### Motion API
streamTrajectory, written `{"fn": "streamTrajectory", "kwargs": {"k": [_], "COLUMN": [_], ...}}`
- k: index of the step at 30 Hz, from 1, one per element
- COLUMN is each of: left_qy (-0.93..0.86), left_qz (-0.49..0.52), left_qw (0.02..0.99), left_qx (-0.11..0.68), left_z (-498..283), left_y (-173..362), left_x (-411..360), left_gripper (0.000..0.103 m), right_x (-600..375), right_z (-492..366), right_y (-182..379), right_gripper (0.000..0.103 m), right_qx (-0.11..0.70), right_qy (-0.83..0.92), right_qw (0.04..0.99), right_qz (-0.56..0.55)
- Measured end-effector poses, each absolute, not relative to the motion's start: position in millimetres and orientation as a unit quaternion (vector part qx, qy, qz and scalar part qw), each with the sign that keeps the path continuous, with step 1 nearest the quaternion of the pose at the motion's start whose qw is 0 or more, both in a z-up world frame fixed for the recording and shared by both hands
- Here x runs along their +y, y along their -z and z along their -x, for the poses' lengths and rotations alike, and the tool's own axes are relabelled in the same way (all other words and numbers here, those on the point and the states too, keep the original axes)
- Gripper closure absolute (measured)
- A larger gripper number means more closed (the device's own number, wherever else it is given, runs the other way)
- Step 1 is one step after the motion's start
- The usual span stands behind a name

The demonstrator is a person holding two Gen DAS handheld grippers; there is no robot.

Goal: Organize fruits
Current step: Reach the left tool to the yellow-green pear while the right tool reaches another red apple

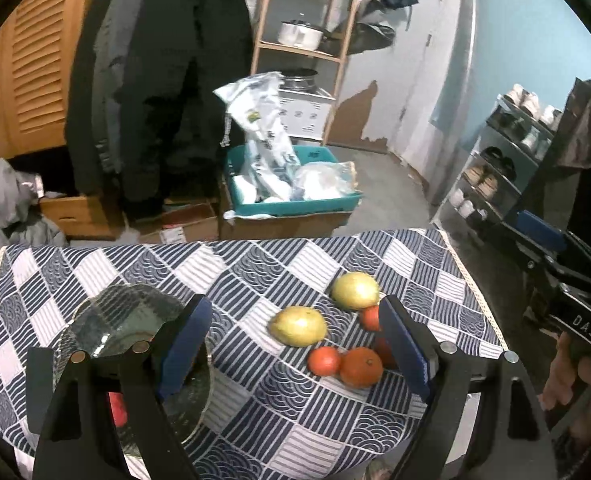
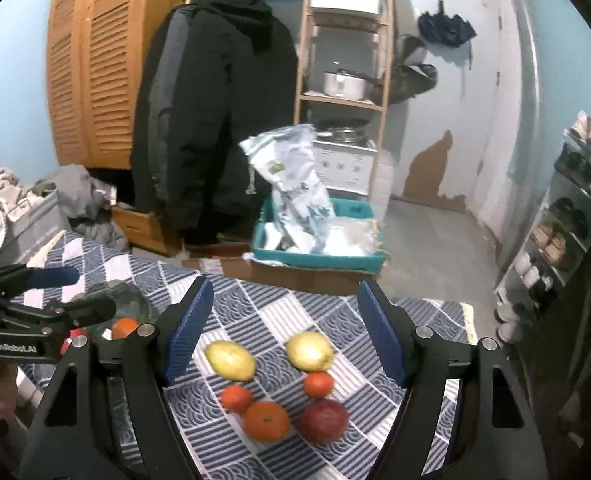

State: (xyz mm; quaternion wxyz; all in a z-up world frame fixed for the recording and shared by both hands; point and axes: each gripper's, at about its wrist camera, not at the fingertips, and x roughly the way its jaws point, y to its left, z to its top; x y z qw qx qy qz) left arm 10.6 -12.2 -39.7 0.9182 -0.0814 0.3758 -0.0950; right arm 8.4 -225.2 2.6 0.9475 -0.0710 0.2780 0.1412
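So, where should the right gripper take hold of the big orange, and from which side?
Grip the big orange across its round middle, coming down from above with the open right gripper. A small orange and the red fruit sit close on either side, so the fingers probably fit best at its near and far faces.

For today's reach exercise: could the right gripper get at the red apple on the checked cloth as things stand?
Probably yes. The right gripper is open and empty, and the red apple lies between its fingers from above, uncovered. An orange touches or nearly touches its left side, so a finger might nudge that.
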Motion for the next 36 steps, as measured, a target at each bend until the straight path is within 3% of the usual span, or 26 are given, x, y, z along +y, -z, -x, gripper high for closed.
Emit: {"fn": "streamTrajectory", "kwargs": {"k": [19,36], "left_qy": [0.085,0.070], "left_qz": [0.059,0.053], "left_qw": [0.903,0.863], "left_qx": [0.416,0.497], "left_z": [-37.4,-65.0], "left_y": [69.0,137.9], "left_x": [-41.6,-56.3], "left_gripper": [0.016,0.016], "right_x": [-264.8,-285.4], "right_z": [-28.4,-65.6], "right_y": [35.0,129.0], "right_gripper": [0.028,0.028], "right_qx": [0.330,0.474], "right_qy": [-0.118,-0.095], "right_qw": [0.934,0.875], "right_qz": [0.062,0.039]}}
